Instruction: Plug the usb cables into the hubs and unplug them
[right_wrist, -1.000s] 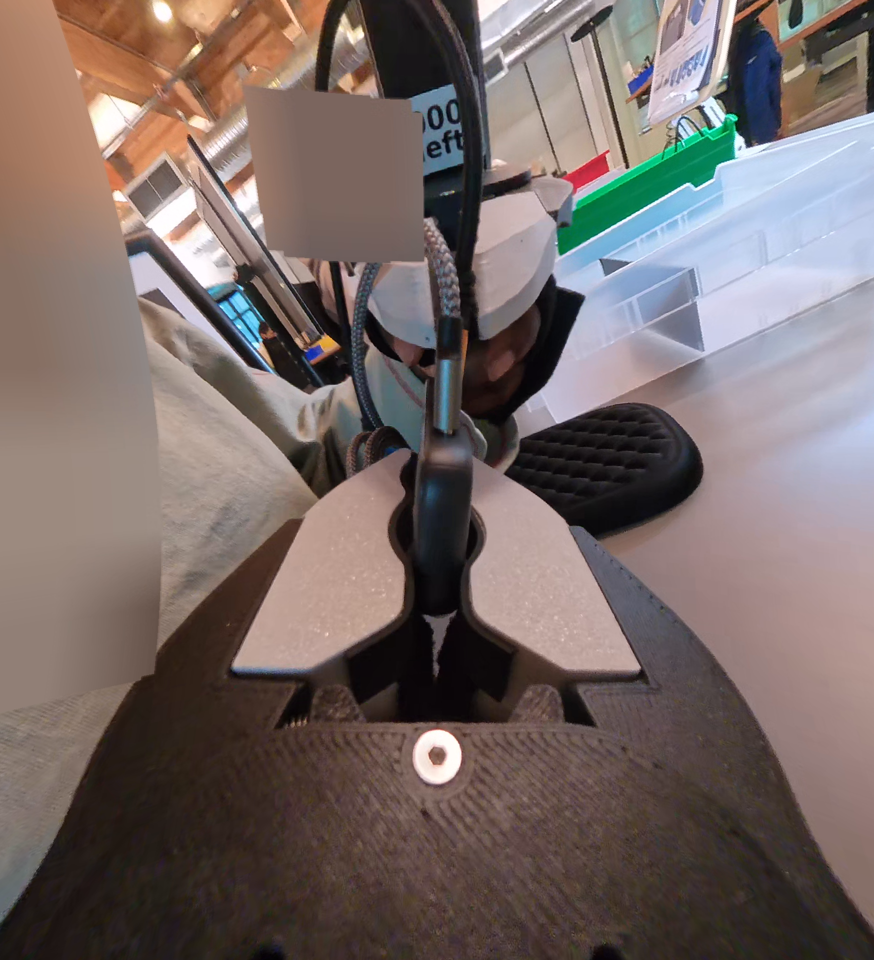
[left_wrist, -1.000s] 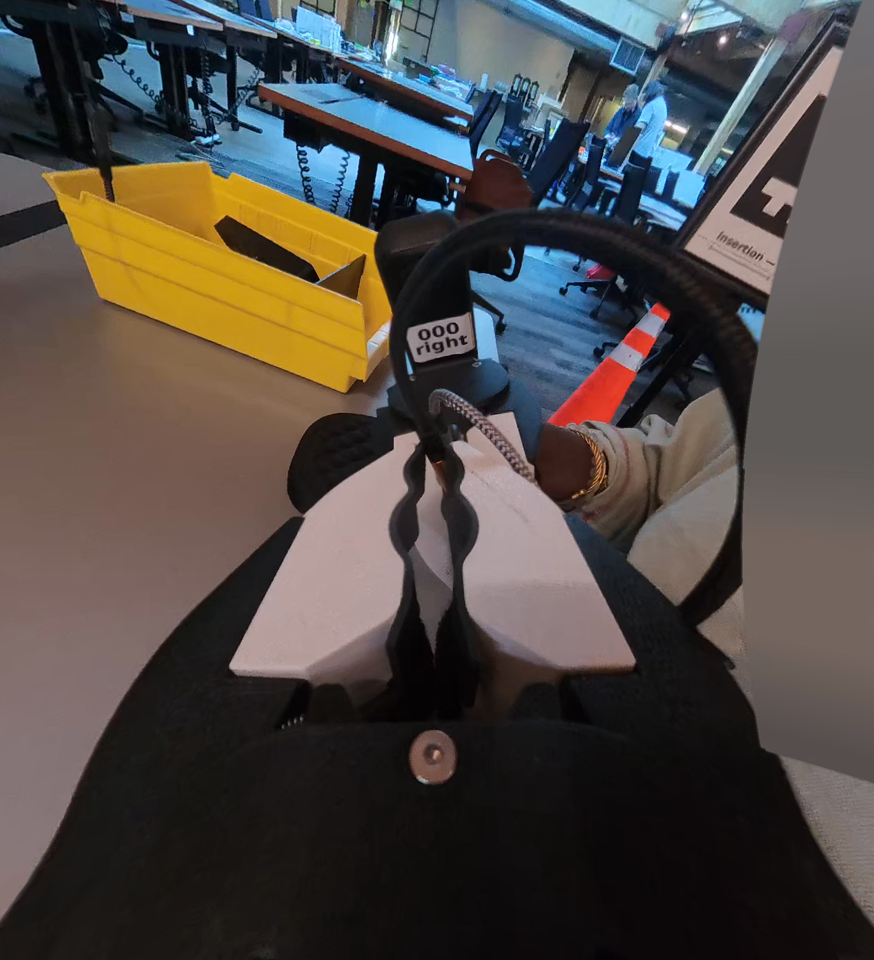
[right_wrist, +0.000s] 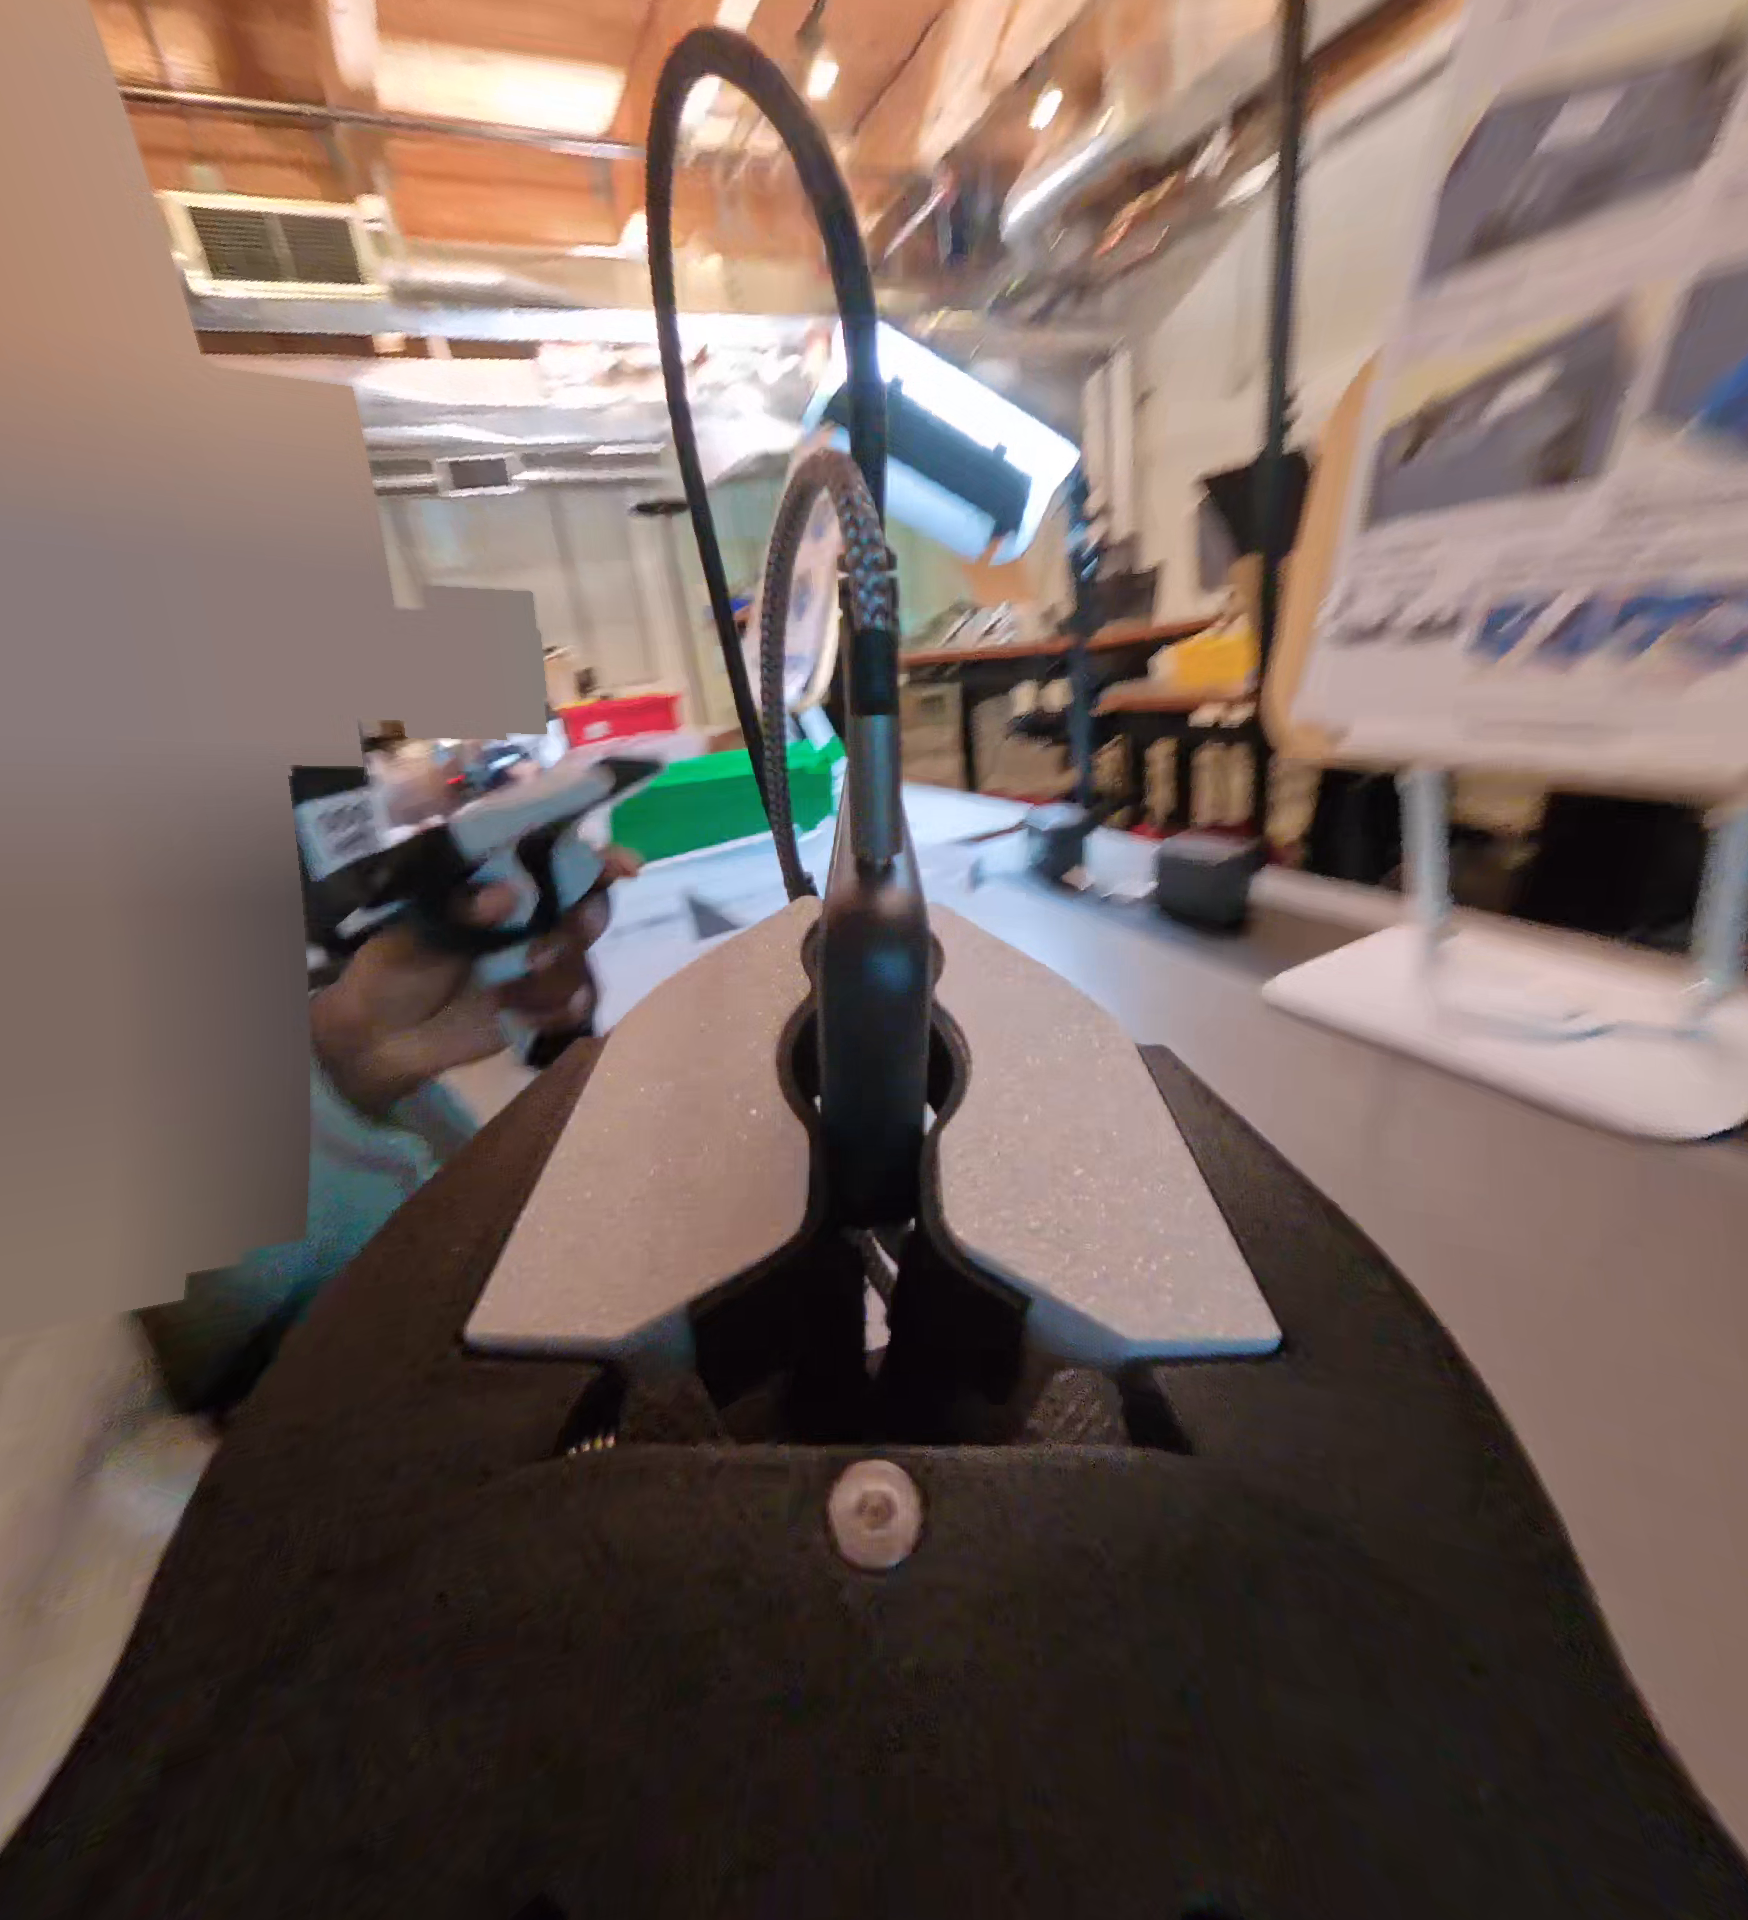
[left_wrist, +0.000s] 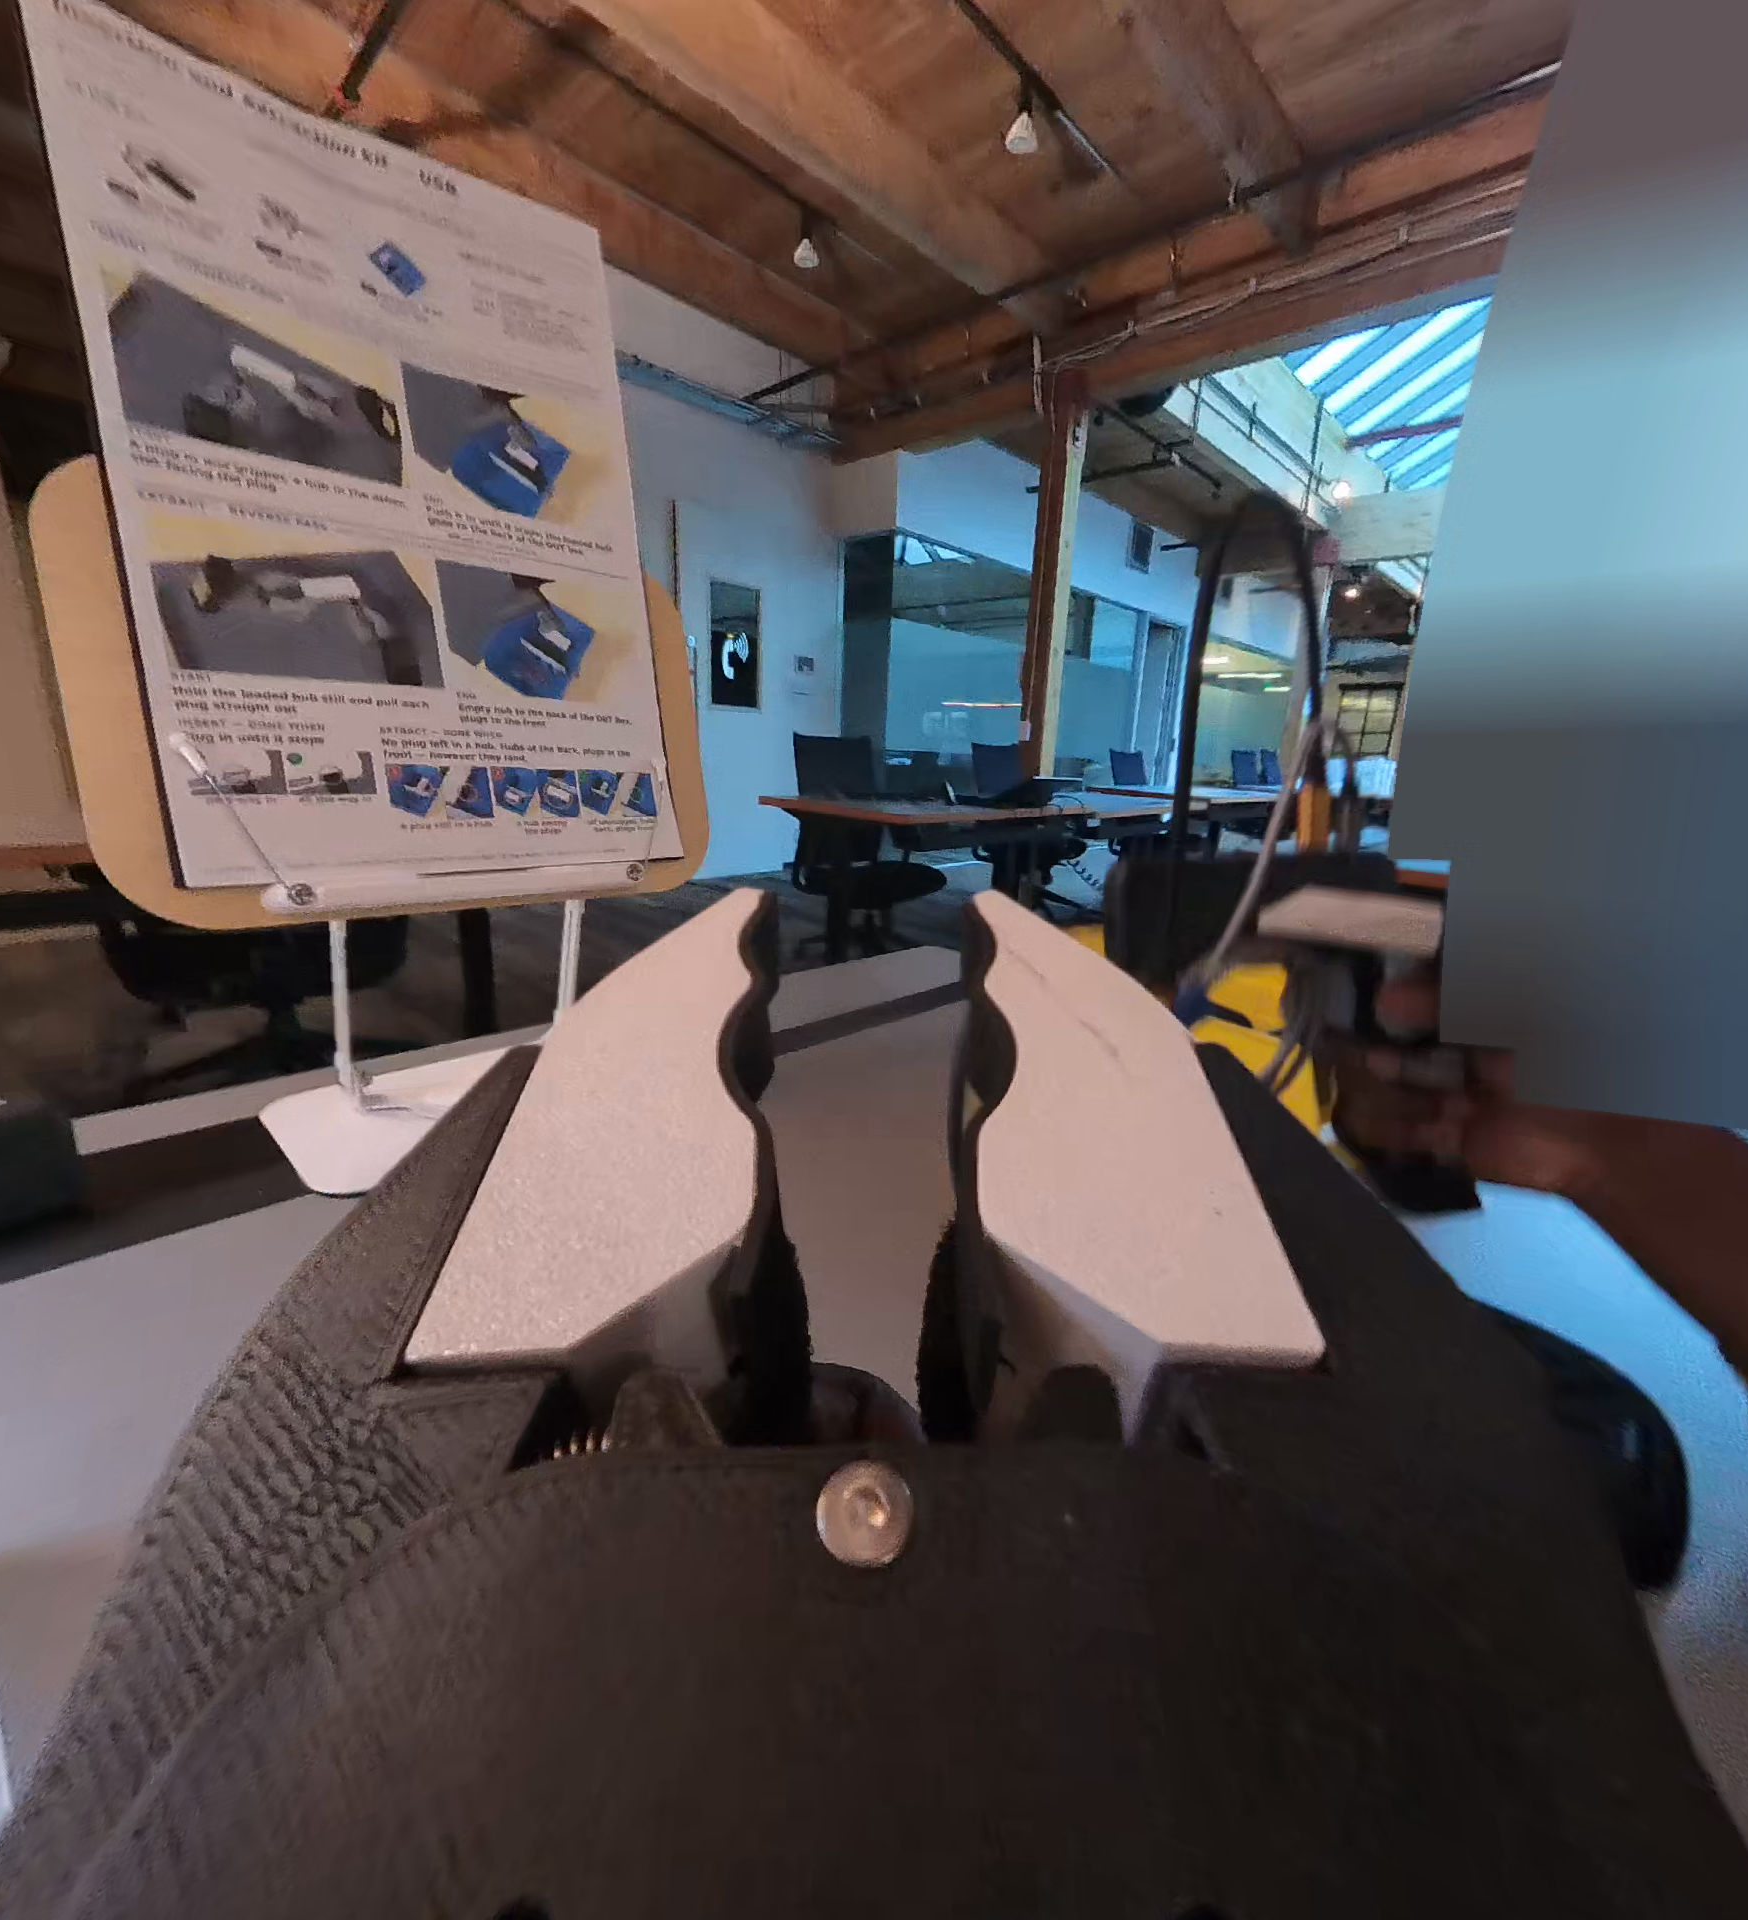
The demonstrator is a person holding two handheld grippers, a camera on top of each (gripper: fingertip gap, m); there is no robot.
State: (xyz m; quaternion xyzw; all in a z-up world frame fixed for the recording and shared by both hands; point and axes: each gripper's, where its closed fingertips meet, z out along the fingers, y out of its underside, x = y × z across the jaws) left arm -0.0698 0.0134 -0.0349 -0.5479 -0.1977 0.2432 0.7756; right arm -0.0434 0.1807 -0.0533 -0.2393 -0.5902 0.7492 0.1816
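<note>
My right gripper (right_wrist: pixel 875 935) is shut on a dark grey hub (right_wrist: pixel 875 1049) that stands upright between its fingers. A metal USB plug (right_wrist: pixel 875 779) on a braided cable (right_wrist: pixel 865 561) sits in the hub's top end. A black cable (right_wrist: pixel 704 312) loops high above it. My left gripper (left_wrist: pixel 870 914) is open and empty, held above the table. In the left wrist view the right gripper (left_wrist: pixel 1337 935) shows far right in a hand, cables rising from it. In the right wrist view the left gripper (right_wrist: pixel 537 831) shows at the left, in a hand.
An instruction sheet on a white stand (left_wrist: pixel 361 520) rises ahead of the left gripper and shows blurred in the right wrist view (right_wrist: pixel 1597 364). A yellow bin (left_wrist: pixel 1254 1029) lies behind the right gripper. A green bin (right_wrist: pixel 724 800) stands far back on the grey table (right_wrist: pixel 1472 1351). The gap from one gripper's tips to the other's is roughly 20 cm.
My left gripper has opened, let go of the cable and swung away towards the instruction stand. My right gripper has turned right, the hub and plugged-in cable still in it.
</note>
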